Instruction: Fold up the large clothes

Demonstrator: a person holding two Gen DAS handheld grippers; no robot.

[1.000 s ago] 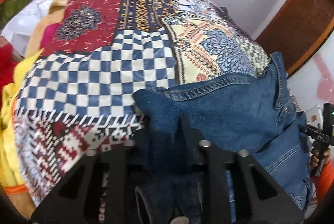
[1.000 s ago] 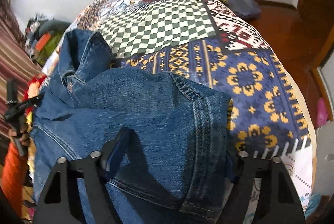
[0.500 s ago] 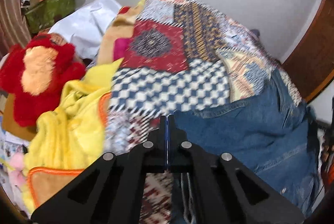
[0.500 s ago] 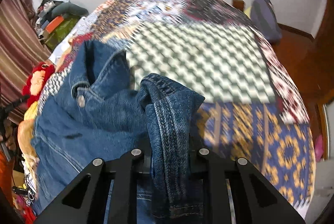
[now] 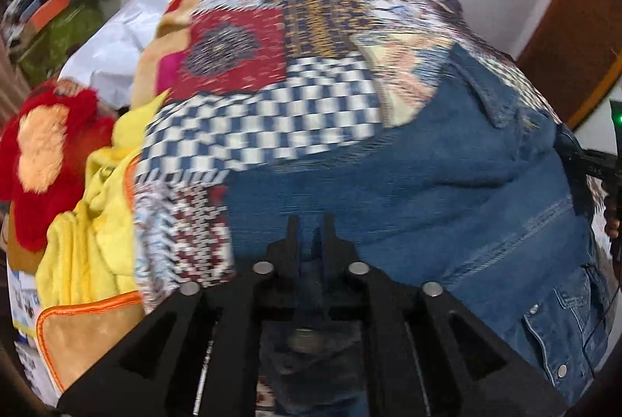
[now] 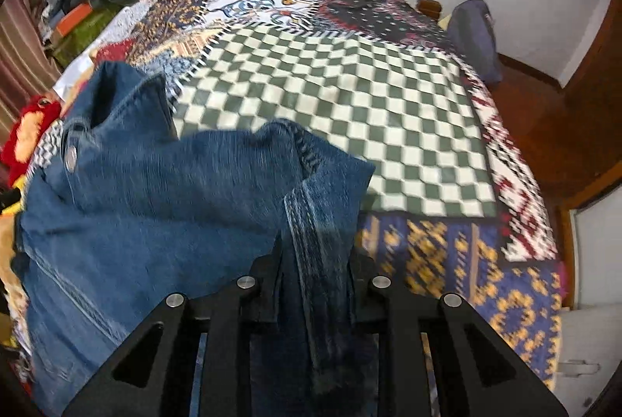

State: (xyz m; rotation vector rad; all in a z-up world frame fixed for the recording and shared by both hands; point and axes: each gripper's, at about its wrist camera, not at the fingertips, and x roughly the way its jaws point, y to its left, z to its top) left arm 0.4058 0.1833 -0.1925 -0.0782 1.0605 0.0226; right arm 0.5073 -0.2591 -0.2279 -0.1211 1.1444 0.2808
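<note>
Right wrist view: right gripper (image 6: 313, 257) clamped on denim jacket (image 6: 155, 191) hem fold, jacket spreading left over patchwork bedspread (image 6: 330, 86); left gripper (image 5: 311, 234) nearly together, denim between, jacket body to its right.

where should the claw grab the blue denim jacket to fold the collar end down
Grip the blue denim jacket at its collar, on the raised edge above the metal snap button. Come from the near side, along the patchwork bedspread: the collar stands up off the cloth there, so a finger could probably slide under it. The right claw is already shut on a seamed fold.
</note>
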